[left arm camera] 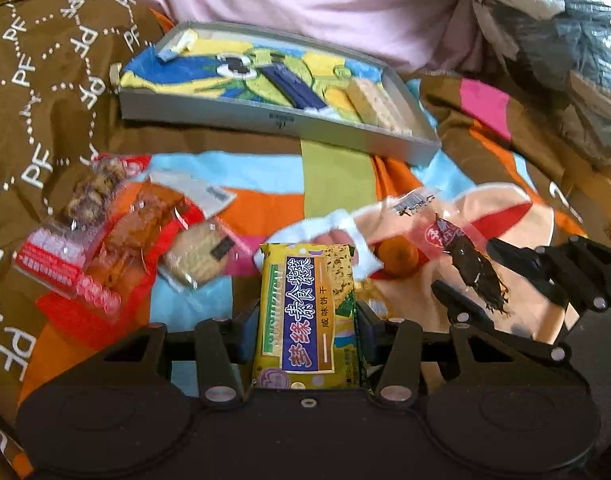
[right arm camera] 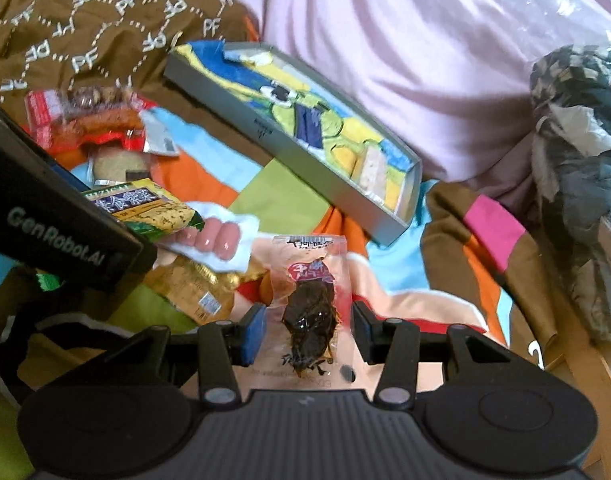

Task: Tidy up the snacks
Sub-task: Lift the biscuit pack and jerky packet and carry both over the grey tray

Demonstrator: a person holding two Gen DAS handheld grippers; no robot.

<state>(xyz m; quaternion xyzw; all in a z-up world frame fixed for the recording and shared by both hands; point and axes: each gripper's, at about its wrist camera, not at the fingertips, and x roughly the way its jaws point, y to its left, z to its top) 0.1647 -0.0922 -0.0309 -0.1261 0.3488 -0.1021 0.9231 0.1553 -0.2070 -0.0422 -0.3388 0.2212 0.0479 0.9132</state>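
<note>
Left wrist view gives me the shallow grey rectangular cardboard tray lying on the patchwork bedspread, its floor lined with a blue, yellow and green cartoon print. Inside it I see a dark blue wrapped bar near the middle and a pale cream wafer pack against its right end wall; a small pale packet sits in the far left corner.

My left gripper is pinching a yellow cracker packet with a purple label, the pads pressed against both long edges and the packet pointing away from me toward the tray, well short of it. To its left on the bedspread lies a loose heap: red-and-clear packs of brown snacks and a round biscuit in clear wrap.

From the right wrist view, my right gripper has a clear plastic sachet with dark brown dried food and a red label between its fingers, with the pads close on either side of it; the sachet stands upright, its top edge toward the tray's near corner but apart from it. A gloved hand with bare fingertips shows just beside the cracker packet, and a gold foil packet lies beneath it.
</note>
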